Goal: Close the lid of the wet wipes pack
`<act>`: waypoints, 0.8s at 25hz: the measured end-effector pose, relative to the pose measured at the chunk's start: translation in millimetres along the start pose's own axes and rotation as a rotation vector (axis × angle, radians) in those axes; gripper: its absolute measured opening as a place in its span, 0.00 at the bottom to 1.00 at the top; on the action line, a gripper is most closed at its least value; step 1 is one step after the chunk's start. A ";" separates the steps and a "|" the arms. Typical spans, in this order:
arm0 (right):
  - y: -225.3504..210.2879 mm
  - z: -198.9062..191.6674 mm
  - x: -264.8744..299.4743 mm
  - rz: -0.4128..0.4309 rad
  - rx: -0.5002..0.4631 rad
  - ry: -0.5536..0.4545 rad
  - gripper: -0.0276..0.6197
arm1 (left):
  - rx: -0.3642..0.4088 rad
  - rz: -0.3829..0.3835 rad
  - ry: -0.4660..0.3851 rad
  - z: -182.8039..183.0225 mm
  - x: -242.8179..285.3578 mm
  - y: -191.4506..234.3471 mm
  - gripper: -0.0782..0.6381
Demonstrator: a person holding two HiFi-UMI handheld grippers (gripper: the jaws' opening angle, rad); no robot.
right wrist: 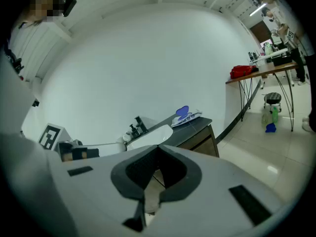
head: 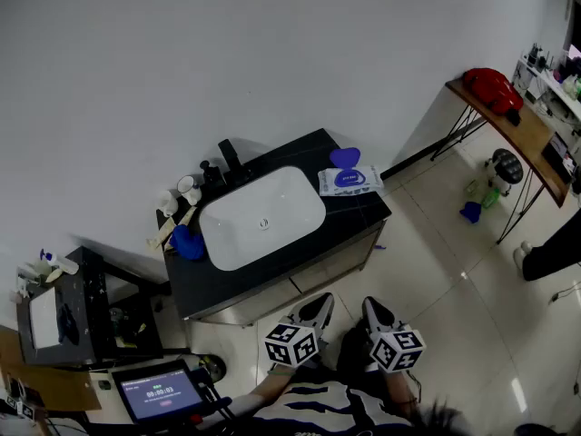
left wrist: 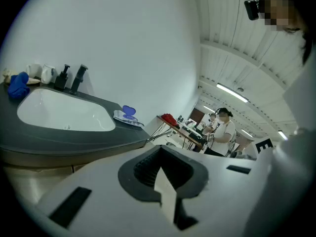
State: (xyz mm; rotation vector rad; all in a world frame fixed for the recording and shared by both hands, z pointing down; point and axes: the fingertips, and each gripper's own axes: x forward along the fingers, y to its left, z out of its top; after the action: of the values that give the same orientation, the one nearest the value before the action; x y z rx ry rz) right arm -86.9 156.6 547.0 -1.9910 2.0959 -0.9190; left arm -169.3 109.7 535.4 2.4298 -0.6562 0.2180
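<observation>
The wet wipes pack looks like shiny plastic film, its lid smooth blue plastic. The basin is glossy white, the countertop dark and matt, the floor of polished tile.

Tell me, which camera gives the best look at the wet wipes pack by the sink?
The head view. It looks down on the wet wipes pack at the right end of the counter, with its blue lid flipped open. Both gripper views show the pack only small, distant and side-on, with the lid raised.
</observation>
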 end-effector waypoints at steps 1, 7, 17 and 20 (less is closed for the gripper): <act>-9.9 10.6 6.6 0.014 0.002 0.002 0.04 | -0.008 0.007 -0.011 5.5 14.3 -1.3 0.11; -63.4 69.7 46.7 0.095 -0.031 0.023 0.04 | -0.025 0.045 -0.064 40.8 89.1 -11.5 0.11; -128.3 91.9 100.6 0.144 0.027 0.093 0.04 | -0.057 0.188 -0.057 61.8 133.6 16.9 0.11; -140.9 93.8 117.1 0.141 0.053 0.108 0.04 | -0.074 0.214 -0.042 67.8 146.5 31.8 0.11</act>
State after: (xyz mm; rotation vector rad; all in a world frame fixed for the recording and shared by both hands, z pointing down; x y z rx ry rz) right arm 64.3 20.3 577.3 -1.7802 2.2101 -1.0646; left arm -58.7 -12.0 541.3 2.2986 -0.9281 0.2247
